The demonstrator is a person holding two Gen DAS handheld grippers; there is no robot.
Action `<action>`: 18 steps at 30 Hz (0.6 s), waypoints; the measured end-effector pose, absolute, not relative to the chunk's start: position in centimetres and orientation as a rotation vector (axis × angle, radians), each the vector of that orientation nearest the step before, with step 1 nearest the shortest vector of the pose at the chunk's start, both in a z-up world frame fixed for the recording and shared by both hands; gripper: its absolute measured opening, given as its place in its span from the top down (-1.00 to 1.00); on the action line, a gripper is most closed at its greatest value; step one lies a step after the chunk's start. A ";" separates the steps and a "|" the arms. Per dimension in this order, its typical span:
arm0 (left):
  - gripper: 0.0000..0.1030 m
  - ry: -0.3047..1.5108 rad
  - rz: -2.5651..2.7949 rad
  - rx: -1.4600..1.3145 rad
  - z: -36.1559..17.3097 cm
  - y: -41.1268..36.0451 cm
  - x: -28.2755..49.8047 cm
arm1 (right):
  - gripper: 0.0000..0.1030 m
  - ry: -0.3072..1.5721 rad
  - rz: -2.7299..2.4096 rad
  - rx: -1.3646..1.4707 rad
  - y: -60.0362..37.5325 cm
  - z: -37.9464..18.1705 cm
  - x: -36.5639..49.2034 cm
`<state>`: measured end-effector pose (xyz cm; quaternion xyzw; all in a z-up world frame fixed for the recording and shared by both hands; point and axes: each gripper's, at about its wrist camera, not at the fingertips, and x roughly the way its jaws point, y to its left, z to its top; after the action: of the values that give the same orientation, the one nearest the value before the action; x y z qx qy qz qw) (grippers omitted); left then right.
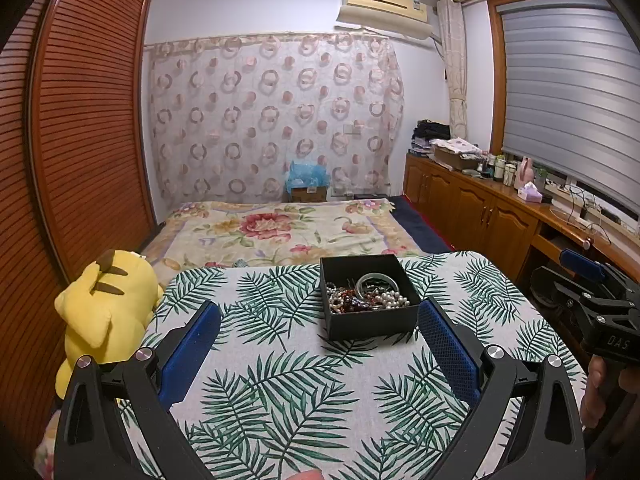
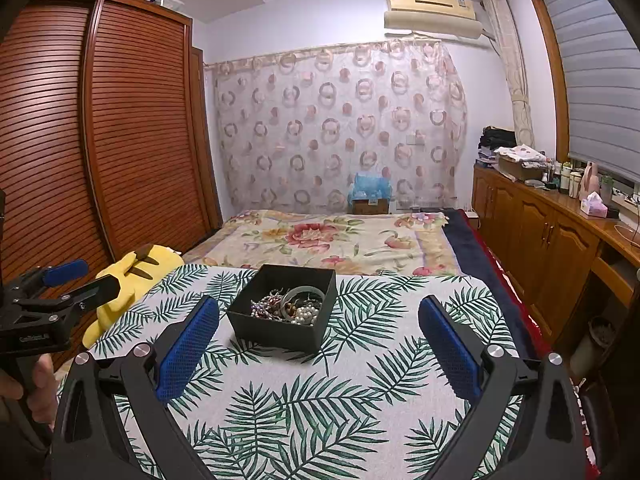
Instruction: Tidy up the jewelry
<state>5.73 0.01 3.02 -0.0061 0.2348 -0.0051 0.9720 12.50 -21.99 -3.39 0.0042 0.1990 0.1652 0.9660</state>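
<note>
A black open box (image 1: 368,322) stands on the table with the palm-leaf cloth (image 1: 280,380). It holds a jumble of jewelry (image 1: 366,294): pearl strands, dark beads and a grey bangle. My left gripper (image 1: 320,320) is open and empty, its blue pads just in front of the box. In the right wrist view the box (image 2: 280,330) sits left of centre with the jewelry (image 2: 290,306) inside. My right gripper (image 2: 318,320) is open and empty, short of the box. Each gripper shows at the edge of the other's view: the right one (image 1: 592,280), the left one (image 2: 76,276).
A yellow plush toy (image 1: 108,304) lies at the table's left edge. A bed with a floral cover (image 1: 280,228) lies behind the table. A slatted wardrobe (image 1: 80,140) stands on the left, and wooden cabinets (image 1: 480,208) with clutter on the right.
</note>
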 end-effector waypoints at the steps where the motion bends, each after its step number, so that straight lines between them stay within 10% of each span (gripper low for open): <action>1: -0.85 0.475 -0.011 -0.013 3.0 0.0 5.7 | -0.95 0.403 0.335 0.009 -21.9 -3.4 12.5; 18: -0.85 0.469 -0.009 -0.008 3.4 0.5 5.5 | -0.95 0.402 0.334 0.011 -22.0 -3.4 12.5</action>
<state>5.50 0.46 3.38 -0.0041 0.2322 -0.0046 0.9727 12.47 -21.98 -3.38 0.0052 0.1987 0.1651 0.9660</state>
